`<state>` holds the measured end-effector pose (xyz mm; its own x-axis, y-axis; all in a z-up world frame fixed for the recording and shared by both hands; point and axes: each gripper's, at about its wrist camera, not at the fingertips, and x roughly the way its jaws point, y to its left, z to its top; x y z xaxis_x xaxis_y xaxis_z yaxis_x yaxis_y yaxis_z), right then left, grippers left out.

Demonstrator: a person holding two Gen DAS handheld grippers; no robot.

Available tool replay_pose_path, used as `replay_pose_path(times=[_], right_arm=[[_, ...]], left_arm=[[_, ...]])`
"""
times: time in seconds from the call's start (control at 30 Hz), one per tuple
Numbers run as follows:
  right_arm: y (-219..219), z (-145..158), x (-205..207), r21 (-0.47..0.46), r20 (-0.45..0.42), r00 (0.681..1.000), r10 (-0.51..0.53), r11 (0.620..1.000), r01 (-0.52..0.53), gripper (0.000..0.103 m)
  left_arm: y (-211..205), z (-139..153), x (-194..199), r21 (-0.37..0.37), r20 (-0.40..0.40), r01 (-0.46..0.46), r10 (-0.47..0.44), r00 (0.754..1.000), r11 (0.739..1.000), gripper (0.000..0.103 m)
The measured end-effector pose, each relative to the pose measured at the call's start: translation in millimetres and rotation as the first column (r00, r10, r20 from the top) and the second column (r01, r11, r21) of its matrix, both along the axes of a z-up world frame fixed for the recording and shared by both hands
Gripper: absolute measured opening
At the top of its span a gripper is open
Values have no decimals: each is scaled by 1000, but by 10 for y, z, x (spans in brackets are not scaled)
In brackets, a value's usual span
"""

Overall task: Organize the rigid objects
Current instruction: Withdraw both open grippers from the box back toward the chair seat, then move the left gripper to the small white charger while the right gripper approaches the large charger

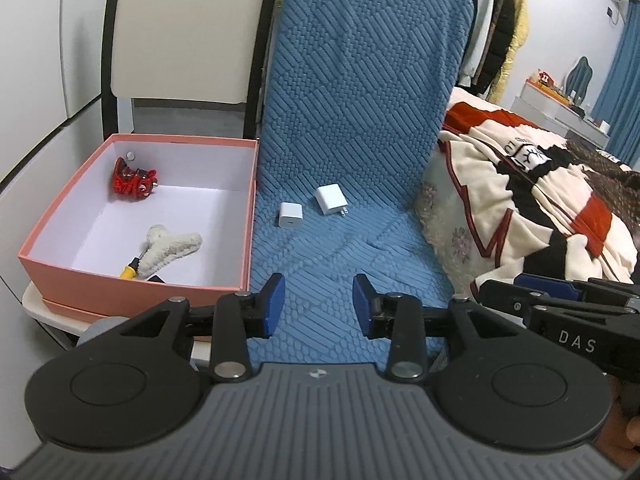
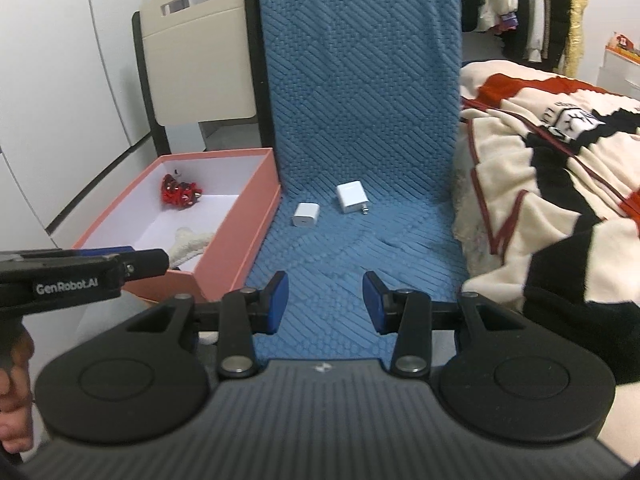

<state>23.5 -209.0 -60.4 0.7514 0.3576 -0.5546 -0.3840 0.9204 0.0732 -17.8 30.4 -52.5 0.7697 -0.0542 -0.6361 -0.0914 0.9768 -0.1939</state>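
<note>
Two white chargers lie on the blue quilted mat (image 1: 360,128): a small cube (image 1: 288,215) (image 2: 304,214) and a larger flat one with prongs (image 1: 331,199) (image 2: 352,197). A pink box (image 1: 132,280) (image 2: 260,216) to their left holds a red toy (image 1: 134,180) (image 2: 180,193) and a cream plush tool with a yellow handle (image 1: 168,250). My left gripper (image 1: 319,306) hovers over the mat's near end, open, nothing between its blue pads. My right gripper (image 2: 325,306) is beside it, also open and empty, well short of the chargers.
A cream chair back (image 1: 188,32) stands behind the box. A bed with a red, black and cream blanket (image 1: 540,208) borders the mat on the right. Clothes (image 1: 496,20) hang at the back. White cabinet doors (image 2: 52,92) line the left.
</note>
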Motion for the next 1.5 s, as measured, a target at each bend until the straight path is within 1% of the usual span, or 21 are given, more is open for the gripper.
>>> replay_pose_path(times=[0.07, 0.13, 0.23, 0.37, 0.6, 0.7, 0.9, 0.97, 1.17, 1.23, 1.33, 1.5], right_arm=[[-54, -24, -39, 3, -4, 1000, 2, 1000, -2, 44], [-96, -44, -82, 4, -1, 1000, -4, 1000, 4, 44], [-132, -64, -130, 3, 8, 1000, -15, 1000, 15, 44], [-163, -116, -132, 13, -1, 1000, -22, 1000, 22, 44], [-186, -217, 16, 15, -22, 999, -33, 999, 34, 44], [-177, -289, 104, 19, -31, 999, -36, 999, 37, 44], [-160, -478, 319, 17, -41, 998, -41, 999, 41, 44], [-132, -548, 411, 3, -49, 998, -38, 999, 38, 44], [-36, -735, 713, 5, -43, 999, -26, 1000, 26, 44], [12, -796, 806, 4, -46, 998, -39, 999, 40, 44], [71, -883, 915, 34, -63, 998, -20, 999, 22, 44], [170, -985, 1169, 37, -31, 1000, -4, 999, 5, 44]], left_arm=[[-17, 9, -40, -3, 1, 6, -6, 1000, 1000, 47], [-20, 18, -76, -6, 7, 6, -6, 1000, 1000, 55], [-35, 30, -114, 0, 13, 23, -23, 1000, 1000, 56], [-60, -5, -111, 8, 5, 37, -37, 999, 999, 56], [-69, -134, 86, 6, -28, 54, -54, 998, 999, 56], [-64, -219, 245, -9, -46, 66, -67, 997, 998, 56], [-88, -404, 634, -15, -77, 88, -89, 993, 996, 56], [-98, -445, 758, -10, -83, 97, -98, 992, 995, 56], [-114, -586, 1232, 2, -95, 115, -115, 989, 993, 55], [-118, -670, 1403, 10, -106, 119, -117, 987, 993, 55], [-108, -797, 1622, 12, -133, 134, -132, 982, 991, 55], [-69, -1014, 1974, 29, -151, 139, -133, 980, 990, 55]])
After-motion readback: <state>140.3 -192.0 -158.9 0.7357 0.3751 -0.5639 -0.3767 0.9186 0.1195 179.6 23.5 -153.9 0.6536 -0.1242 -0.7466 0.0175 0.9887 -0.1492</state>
